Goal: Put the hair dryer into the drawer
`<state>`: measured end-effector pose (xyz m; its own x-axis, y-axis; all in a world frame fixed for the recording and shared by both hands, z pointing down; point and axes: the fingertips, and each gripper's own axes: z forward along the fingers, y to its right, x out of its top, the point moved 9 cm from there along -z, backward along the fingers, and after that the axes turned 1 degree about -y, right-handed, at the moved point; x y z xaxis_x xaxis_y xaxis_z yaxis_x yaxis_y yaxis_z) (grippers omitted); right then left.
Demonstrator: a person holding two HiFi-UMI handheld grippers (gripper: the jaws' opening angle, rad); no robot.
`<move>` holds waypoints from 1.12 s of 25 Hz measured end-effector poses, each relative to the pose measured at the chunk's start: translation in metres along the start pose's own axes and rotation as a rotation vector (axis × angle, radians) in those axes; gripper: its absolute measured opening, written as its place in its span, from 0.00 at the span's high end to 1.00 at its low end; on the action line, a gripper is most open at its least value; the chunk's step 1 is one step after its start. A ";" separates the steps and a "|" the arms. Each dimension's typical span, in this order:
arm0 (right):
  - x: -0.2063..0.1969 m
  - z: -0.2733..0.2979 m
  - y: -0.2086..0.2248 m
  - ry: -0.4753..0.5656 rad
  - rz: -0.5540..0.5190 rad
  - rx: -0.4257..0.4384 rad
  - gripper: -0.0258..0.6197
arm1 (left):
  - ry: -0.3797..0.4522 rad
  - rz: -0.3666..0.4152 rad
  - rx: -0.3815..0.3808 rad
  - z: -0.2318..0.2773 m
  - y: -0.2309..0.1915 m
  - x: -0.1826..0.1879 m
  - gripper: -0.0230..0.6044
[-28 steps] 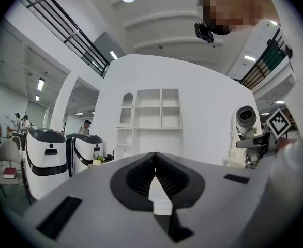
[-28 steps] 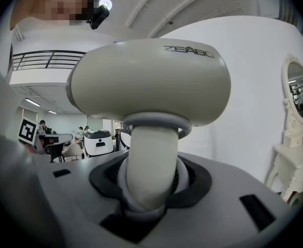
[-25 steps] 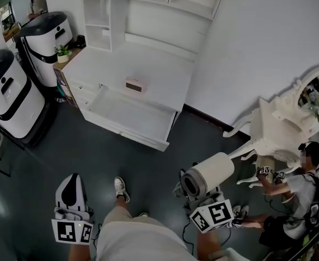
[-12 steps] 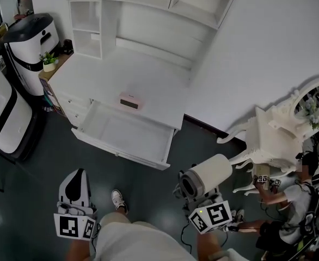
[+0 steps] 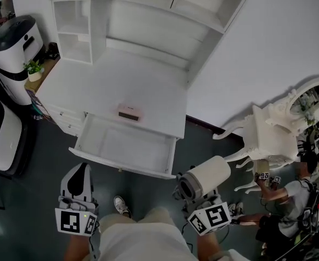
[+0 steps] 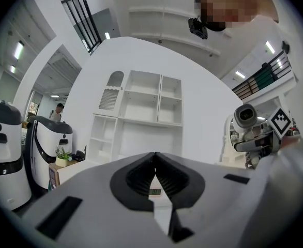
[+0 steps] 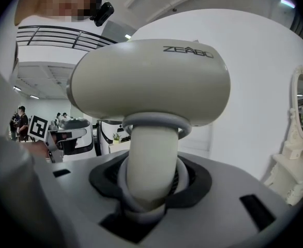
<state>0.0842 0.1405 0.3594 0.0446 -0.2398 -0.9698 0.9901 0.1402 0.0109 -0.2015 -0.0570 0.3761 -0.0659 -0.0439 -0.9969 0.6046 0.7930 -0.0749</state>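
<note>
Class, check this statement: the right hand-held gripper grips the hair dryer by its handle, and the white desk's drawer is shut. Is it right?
Not quite. The head view shows the drawer pulled open, not shut. The rest stands: the right hand-held gripper grips the hair dryer by its handle.

- The left claw is held low in front of the person's left thigh and points forward. Its jaws are closed together with nothing between them.
- The right claw is low by the right thigh, also pointing forward. Its jaws are clamped round the handle of the hair dryer.
</note>
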 end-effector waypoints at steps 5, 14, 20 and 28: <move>-0.001 0.020 0.006 -0.036 0.004 -0.019 0.66 | -0.018 -0.027 -0.021 0.026 -0.009 -0.007 0.94; 0.000 0.056 0.045 -0.038 -0.006 0.023 0.66 | -0.025 -0.010 0.015 0.068 0.000 -0.006 0.94; -0.008 0.090 0.074 -0.078 -0.036 0.092 0.66 | -0.039 0.006 0.063 0.092 0.013 0.000 0.94; -0.050 0.137 0.088 -0.186 -0.128 0.227 0.66 | -0.061 0.013 0.182 0.099 0.017 -0.001 0.94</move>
<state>0.1877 0.0332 0.4422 -0.0795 -0.4158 -0.9060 0.9928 -0.1150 -0.0344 -0.1127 -0.1036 0.3732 -0.0122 -0.0760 -0.9970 0.7389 0.6711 -0.0602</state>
